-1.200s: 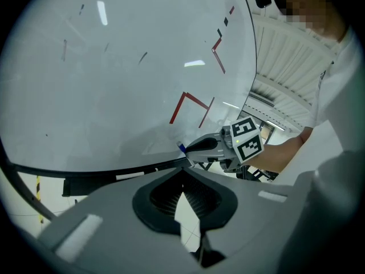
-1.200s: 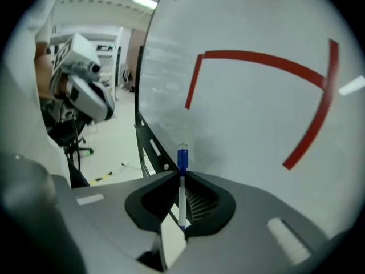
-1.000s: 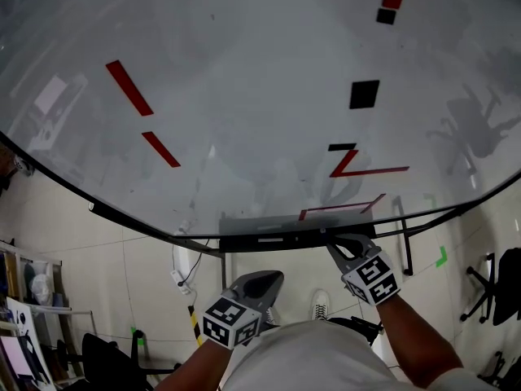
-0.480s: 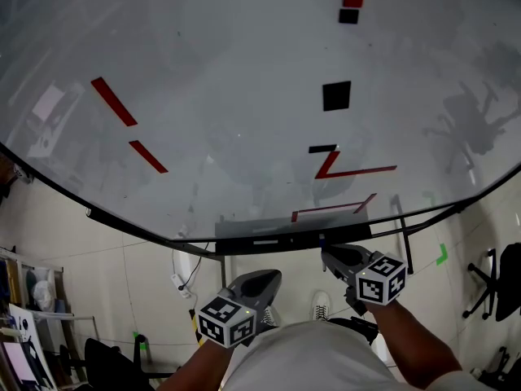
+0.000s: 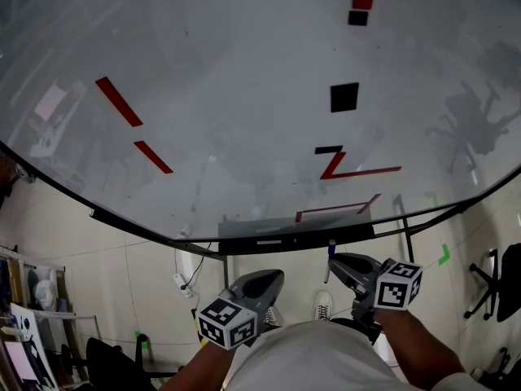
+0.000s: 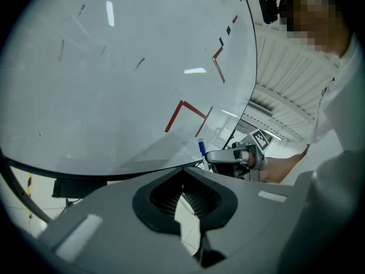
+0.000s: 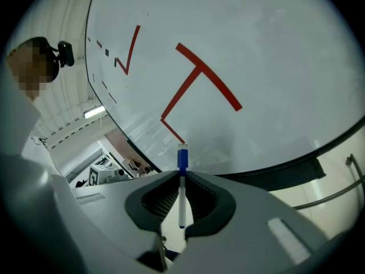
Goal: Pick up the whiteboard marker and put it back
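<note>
- Holding phase: right gripper (image 5: 334, 264) clamped on the whiteboard marker (image 7: 182, 196), near the tray ledge (image 5: 277, 239) under the whiteboard (image 5: 244, 96), not touching it. Pickup judged done.
- Left gripper (image 6: 183, 173): jaws together, nothing between them.
- Next, judged: lay the marker lengthwise on the ledge, then release. The ledge is narrow, so it could roll off.
- Marker: slim white barrel, blue cap projecting past the jaw tips toward the board.
</note>
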{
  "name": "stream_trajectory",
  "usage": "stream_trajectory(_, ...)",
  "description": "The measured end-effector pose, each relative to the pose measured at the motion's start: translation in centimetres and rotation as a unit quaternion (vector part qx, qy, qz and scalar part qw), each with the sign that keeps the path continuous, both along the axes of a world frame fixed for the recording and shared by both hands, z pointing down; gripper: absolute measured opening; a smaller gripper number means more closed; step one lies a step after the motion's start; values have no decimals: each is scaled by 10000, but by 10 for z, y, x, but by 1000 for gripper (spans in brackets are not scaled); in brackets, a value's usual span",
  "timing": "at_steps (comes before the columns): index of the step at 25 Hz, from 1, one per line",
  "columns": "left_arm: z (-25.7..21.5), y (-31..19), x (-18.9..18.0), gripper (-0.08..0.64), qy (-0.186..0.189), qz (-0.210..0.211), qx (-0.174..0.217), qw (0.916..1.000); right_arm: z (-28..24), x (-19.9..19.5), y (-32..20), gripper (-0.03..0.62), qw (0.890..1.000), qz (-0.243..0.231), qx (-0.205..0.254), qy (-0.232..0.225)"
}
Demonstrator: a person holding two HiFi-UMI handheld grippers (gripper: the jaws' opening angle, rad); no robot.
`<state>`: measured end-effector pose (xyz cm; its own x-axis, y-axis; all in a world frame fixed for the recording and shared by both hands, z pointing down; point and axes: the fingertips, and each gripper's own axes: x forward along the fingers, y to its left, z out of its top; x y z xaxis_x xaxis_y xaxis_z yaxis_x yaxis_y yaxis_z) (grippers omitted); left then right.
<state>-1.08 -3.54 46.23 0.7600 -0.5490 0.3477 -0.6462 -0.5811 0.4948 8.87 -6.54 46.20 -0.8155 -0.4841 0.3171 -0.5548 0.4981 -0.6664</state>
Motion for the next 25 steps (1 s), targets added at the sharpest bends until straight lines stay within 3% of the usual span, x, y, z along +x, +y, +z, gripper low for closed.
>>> stream_trajectory(9, -13, 4, -1, 17, 292, 83, 108, 9995, -26, -3, 14, 35, 9993, -38, 79, -352)
stream_trajectory(25, -21, 13, 2, 17, 355, 243, 221, 9988, -19, -6, 19, 35, 9994, -42, 136, -316)
